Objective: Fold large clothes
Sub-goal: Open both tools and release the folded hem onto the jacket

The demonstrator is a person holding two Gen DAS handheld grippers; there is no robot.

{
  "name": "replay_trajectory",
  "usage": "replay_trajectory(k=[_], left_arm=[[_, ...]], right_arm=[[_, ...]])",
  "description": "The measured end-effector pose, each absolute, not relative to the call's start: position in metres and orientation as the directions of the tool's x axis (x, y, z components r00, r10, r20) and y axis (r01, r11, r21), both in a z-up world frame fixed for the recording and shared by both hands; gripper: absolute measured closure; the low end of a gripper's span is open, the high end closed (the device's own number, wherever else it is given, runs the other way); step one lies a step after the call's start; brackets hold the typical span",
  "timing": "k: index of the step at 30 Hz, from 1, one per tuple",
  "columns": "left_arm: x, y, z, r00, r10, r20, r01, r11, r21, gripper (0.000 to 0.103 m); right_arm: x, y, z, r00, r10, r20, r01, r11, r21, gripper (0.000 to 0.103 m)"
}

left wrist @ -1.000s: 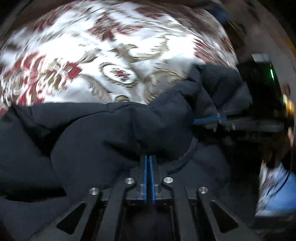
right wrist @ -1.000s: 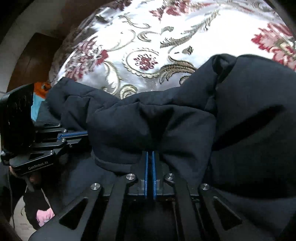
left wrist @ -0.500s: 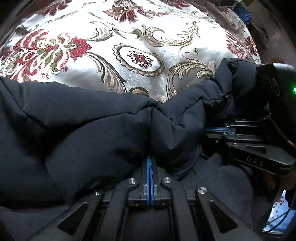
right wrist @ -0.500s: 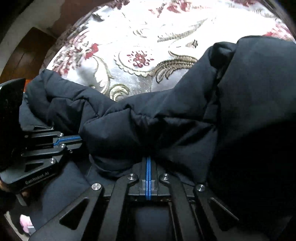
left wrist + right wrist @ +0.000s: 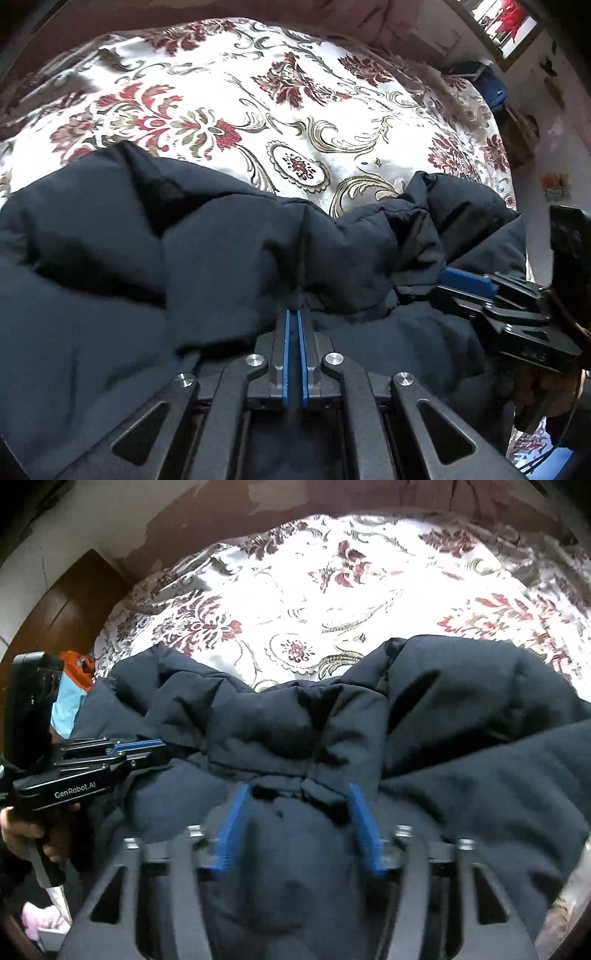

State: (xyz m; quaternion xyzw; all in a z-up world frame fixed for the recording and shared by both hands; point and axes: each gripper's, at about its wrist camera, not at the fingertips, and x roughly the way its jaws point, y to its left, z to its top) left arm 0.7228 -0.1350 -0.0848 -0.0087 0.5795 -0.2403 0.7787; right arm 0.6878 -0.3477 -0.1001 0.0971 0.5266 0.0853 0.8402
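Spreading across the near edge of the bed (image 5: 332, 110), our dark jacket (image 5: 184, 277) lies bunched in puffy folds on the floral cover. Our left gripper (image 5: 293, 317) pinches a jacket fold between nearly closed blue pads, while our right gripper (image 5: 299, 797) has just been opening, its pads (image 5: 364, 834) now spread with loose fabric between them.

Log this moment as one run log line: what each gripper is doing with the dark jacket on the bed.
left gripper: shut on jacket | right gripper: jaws just opening, fold between pads, not pinched | jacket: bunched on floral bedspread
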Motion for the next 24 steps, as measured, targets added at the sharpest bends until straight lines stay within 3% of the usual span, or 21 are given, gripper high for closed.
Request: replay_trajectory(k=[2,3,6,11,13,16,24], left_arm=[[0.72,-0.137,-0.081,0.21,-0.359,-0.909,0.356,0.894,-0.271,0.085],[0.716,-0.135,-0.078,0.212,-0.353,-0.911,0.353,0.897,-0.266,0.075],[0.704,-0.13,-0.064,0.248,-0.355,-0.902,0.344,0.902,-0.26,0.028],[0.683,-0.129,-0.041,0.308,-0.341,-0.888,0.348,0.909,-0.228,0.023],[0.669,-0.128,-0.032,0.338,-0.331,-0.881,0.352,0.913,-0.208,0.012],[0.646,-0.124,-0.02,0.387,-0.332,-0.86,0.339,0.919,-0.202,0.004],[0.578,-0.112,0.008,0.573,-0.268,-0.775,0.263,0.955,-0.135,0.001]], right_arm=[[0.681,-0.349,-0.09,0.448,0.235,-0.863,-0.049,0.97,0.239,0.033],[0.681,-0.35,-0.083,0.453,0.228,-0.862,-0.052,0.972,0.229,0.031],[0.67,-0.352,-0.071,0.473,0.195,-0.859,-0.054,0.98,0.193,0.025],[0.634,-0.354,-0.045,0.551,0.106,-0.828,-0.048,0.994,0.095,0.014],[0.622,-0.352,-0.036,0.58,0.079,-0.811,-0.041,0.997,0.067,0.013],[0.601,-0.35,-0.023,0.616,0.043,-0.787,-0.03,0.999,0.032,0.011],[0.542,-0.331,-0.001,0.697,-0.012,-0.717,-0.048,0.997,-0.062,0.002]])
